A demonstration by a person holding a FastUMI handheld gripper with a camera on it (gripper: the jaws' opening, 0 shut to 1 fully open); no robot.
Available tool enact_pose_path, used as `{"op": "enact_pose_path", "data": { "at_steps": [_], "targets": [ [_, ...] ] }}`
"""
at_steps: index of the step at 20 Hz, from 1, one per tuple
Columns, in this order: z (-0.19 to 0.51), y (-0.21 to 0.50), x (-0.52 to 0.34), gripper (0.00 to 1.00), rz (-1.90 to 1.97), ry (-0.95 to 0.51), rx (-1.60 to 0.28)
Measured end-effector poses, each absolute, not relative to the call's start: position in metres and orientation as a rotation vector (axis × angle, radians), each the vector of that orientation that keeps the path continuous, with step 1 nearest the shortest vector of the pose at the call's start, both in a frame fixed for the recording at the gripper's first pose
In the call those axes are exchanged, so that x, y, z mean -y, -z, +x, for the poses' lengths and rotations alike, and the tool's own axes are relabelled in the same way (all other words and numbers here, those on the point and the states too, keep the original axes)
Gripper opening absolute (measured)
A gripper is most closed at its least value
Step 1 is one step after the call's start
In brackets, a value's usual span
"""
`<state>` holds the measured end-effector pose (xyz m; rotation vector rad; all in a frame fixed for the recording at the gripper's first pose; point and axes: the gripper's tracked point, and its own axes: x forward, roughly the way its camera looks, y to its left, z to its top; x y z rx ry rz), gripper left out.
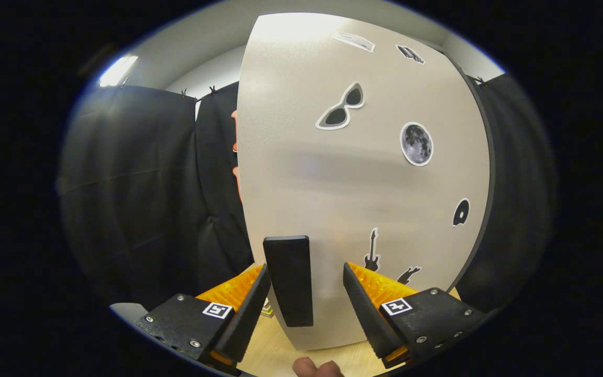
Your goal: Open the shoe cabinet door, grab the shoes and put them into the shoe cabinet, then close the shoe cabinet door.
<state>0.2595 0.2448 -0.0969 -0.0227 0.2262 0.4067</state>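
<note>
Now the gripper (pixel 304 296) has its fingers apart, one on each side of the black handle (pixel 290 280) but not pressing it. Behind the handle, the cabinet door (pixel 364 183) with stickers. Risk, I think — closing off-centre, the fingers slip off.
</note>
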Motion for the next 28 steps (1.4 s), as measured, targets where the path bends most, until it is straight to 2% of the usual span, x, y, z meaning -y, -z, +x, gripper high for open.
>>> {"op": "enact_pose_path", "data": {
  "at_steps": [9, 28],
  "targets": [
    [0.285, 0.099, -0.248, 0.87, -0.084, -0.377, -0.197],
    [0.285, 0.097, -0.248, 0.9, -0.018, -0.376, -0.227]
  ]
}}
